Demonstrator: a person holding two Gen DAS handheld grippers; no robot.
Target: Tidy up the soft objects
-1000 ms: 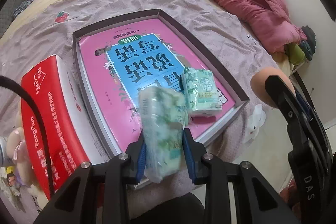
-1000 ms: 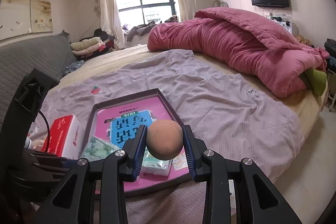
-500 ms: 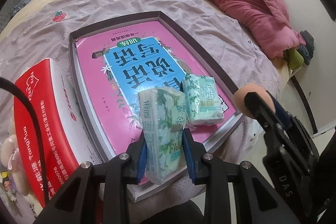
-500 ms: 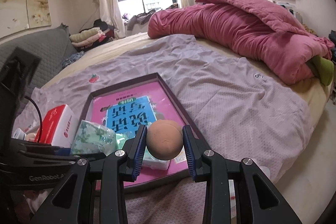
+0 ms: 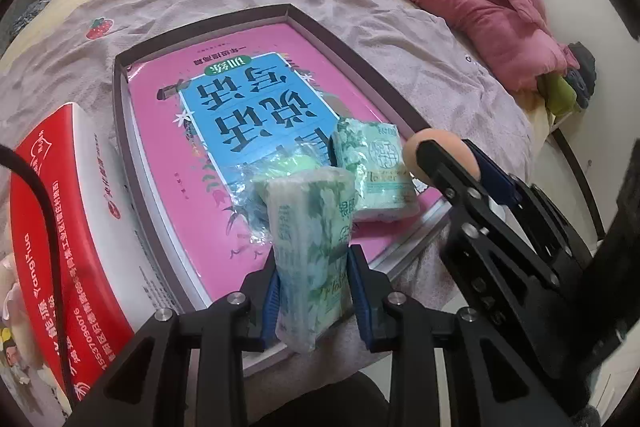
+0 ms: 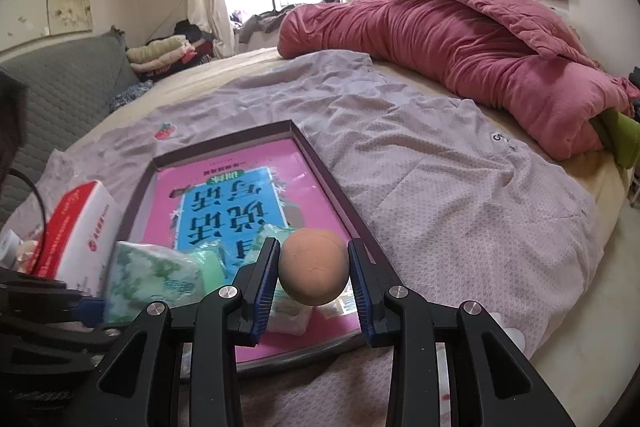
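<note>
The left gripper (image 5: 314, 279) is clamped on a green tissue pack (image 5: 310, 251), held upright just above the near edge of the tray (image 5: 120, 99); in half a second it has barely shifted, though the pack's crinkled top now reads sharp instead of smeared, so this hand looks settled over its spot. The right gripper (image 6: 314, 277) squeezes a tan ball (image 6: 313, 261) between its blue pads, and this is where the change lies: over the last second it has come down and in toward the tray's near right corner, and from the left wrist view the ball (image 5: 438, 151) now sits just beside the second tissue pack (image 5: 376, 171), which lies flat in that corner on the pink book (image 5: 248, 115) lining the tray. That suggests both soft things are about to be set down in the tray, the ball probably next to the lying pack; neither has been released yet. A round ball on a slick cover could roll once let go, so a low, gentle release against the pack or the rim looks wise. Left of the tray stands a red tissue box (image 5: 68, 227), outside it. Beyond, the lilac sheet (image 6: 420, 147) spreads over the bed, and farthest back lies a heaped pink quilt (image 6: 460, 39).
</note>
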